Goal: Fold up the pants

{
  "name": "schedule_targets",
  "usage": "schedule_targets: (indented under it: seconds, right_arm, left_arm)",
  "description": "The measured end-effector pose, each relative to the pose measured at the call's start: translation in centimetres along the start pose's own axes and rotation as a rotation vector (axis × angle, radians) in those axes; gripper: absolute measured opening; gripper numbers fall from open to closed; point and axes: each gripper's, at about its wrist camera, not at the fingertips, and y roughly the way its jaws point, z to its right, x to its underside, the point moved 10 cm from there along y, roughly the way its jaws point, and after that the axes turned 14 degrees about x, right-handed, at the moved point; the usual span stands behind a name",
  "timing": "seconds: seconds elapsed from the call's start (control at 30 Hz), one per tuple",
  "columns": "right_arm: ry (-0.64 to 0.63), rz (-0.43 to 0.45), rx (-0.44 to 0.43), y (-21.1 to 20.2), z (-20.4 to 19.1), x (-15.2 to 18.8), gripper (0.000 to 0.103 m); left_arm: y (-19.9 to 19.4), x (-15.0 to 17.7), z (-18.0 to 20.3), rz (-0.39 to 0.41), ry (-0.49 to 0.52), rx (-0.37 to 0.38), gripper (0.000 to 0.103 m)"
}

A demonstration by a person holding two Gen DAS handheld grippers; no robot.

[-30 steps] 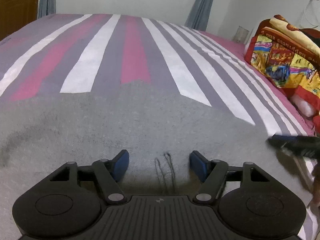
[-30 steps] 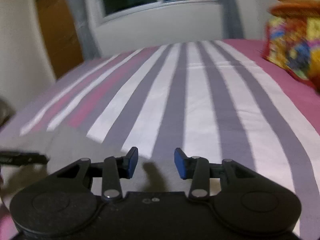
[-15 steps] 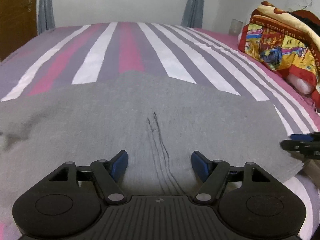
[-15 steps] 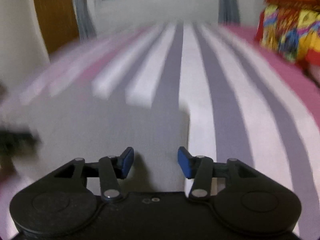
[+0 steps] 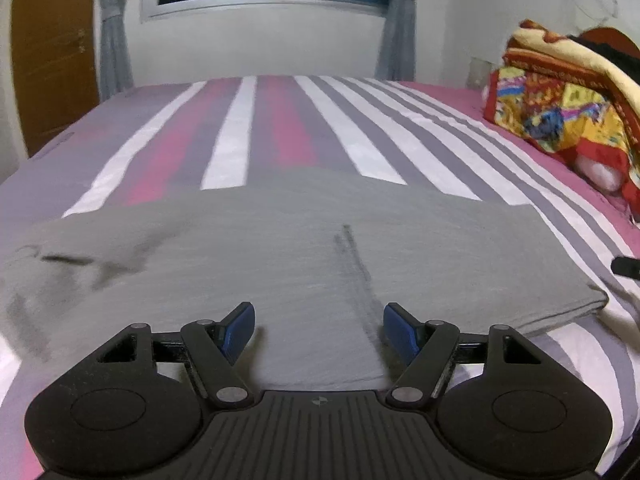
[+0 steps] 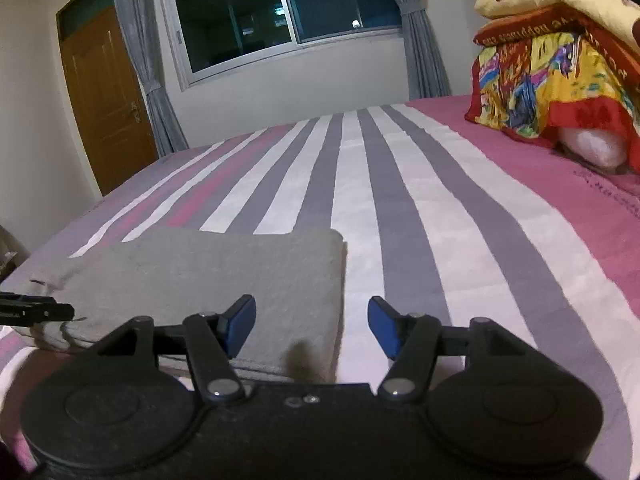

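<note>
Now my left gripper (image 5: 319, 330) hangs wide and empty over the near edge of the grey pants (image 5: 288, 264), which lie folded flat across the striped bed (image 5: 384, 136). My right gripper (image 6: 311, 324) is opening, nothing pinched between its blue pads; the pants' right-hand edge runs under the gap. Beyond, a colourful blanket (image 6: 552, 80) is piled at the bed's right.
</note>
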Motion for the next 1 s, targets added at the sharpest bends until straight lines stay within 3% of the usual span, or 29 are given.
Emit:
schedule_targets:
  seconds: [0.13,0.23,0.3,0.37,0.5,0.57,0.67,0.73,0.87,0.93,0.97,1.0]
  right_arm:
    - [-0.010,0.005,0.006,0.3,-0.3,0.0,0.062]
    - [0.007,0.031,0.024,-0.3,0.1,0.0,0.062]
    - [0.021,0.033,0.033,-0.4,0.4,0.0,0.062]
    - [0.042,0.031,0.041,-0.5,0.7,0.1,0.062]
    - [0.067,0.026,0.058,-0.3,1.2,0.2,0.062]
    - [0.062,0.018,0.064,-0.2,1.1,0.3,0.062]
    - [0.048,0.015,0.075,0.0,0.8,0.4,0.062]
    - [0.041,0.018,0.082,0.0,0.7,0.4,0.062]
    - [0.044,0.045,0.116,-0.3,1.0,0.2,0.062]
    - [0.047,0.050,0.129,-0.4,1.2,0.2,0.062]
    - [0.047,0.050,0.137,-0.3,1.3,0.2,0.062]
    - [0.045,0.047,0.141,-0.2,1.3,0.2,0.062]
  left_arm:
    - [-1.7,1.0,-2.3,0.025,-0.037,-0.024,0.071]
    - [-3.8,2.3,-4.9,0.090,-0.092,-0.034,0.073]
    - [-5.7,3.3,-7.9,0.171,-0.182,-0.049,0.089]
    - [-7.7,4.6,-11.8,0.264,-0.320,-0.059,0.091]
    - [-8.6,8.4,-19.8,0.384,-0.745,0.041,0.091]
    - [-8.0,9.5,-22.4,0.450,-0.878,0.154,0.090]
    - [-7.0,9.0,-24.7,0.505,-0.942,0.284,0.089]
    - [-5.8,8.5,-26.0,0.510,-0.957,0.304,0.084]
    - [-3.0,7.0,-27.3,0.523,-0.977,0.382,0.083]
    - [-2.0,6.8,-27.8,0.528,-0.988,0.357,0.058]
    - [-1.3,7.4,-28.2,0.503,-1.017,0.311,0.033]
    - [-1.0,7.7,-28.4,0.503,-1.039,0.301,0.033]
